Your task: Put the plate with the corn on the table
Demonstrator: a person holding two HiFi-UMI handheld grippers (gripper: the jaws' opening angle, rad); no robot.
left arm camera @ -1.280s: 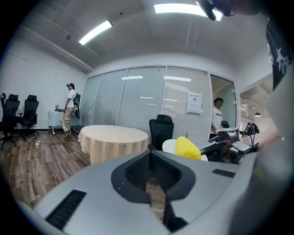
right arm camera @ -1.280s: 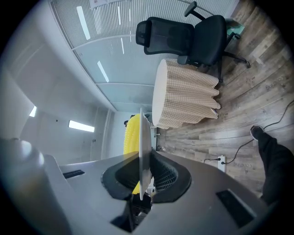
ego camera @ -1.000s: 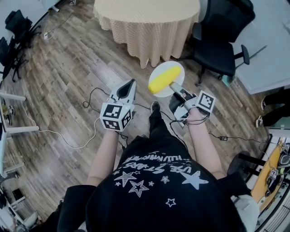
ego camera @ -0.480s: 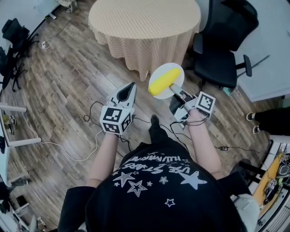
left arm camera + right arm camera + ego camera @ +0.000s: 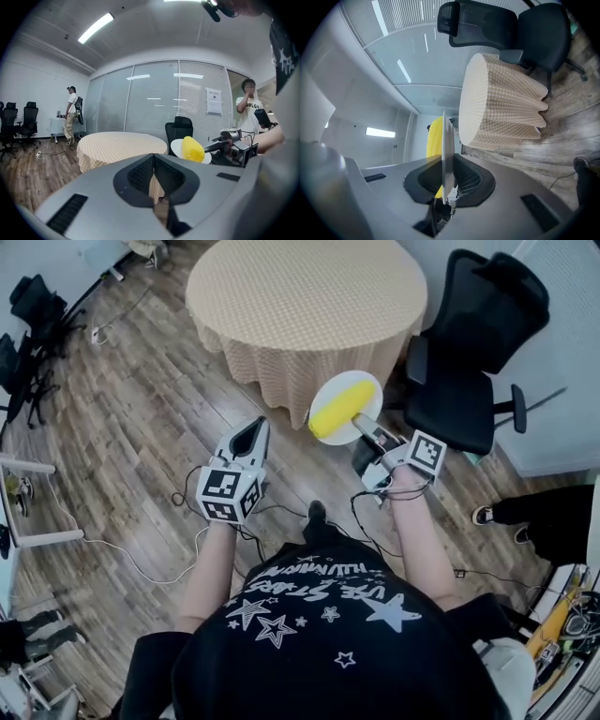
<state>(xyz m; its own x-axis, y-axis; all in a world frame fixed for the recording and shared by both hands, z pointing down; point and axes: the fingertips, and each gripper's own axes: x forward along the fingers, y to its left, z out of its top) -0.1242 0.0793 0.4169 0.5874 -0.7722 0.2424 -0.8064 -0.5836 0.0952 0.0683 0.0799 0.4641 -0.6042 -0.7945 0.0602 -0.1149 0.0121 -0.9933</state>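
the tablecloth (image 5: 309,296) is matt checked fabric, the floor (image 5: 122,409) wood-grain planks, the plate (image 5: 342,385) smooth.

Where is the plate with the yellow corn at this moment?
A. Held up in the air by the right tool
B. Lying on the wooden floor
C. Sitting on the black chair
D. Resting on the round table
A: the right tool is clamped on the rim of the plate, with the corn on it, above the floor and short of the table.
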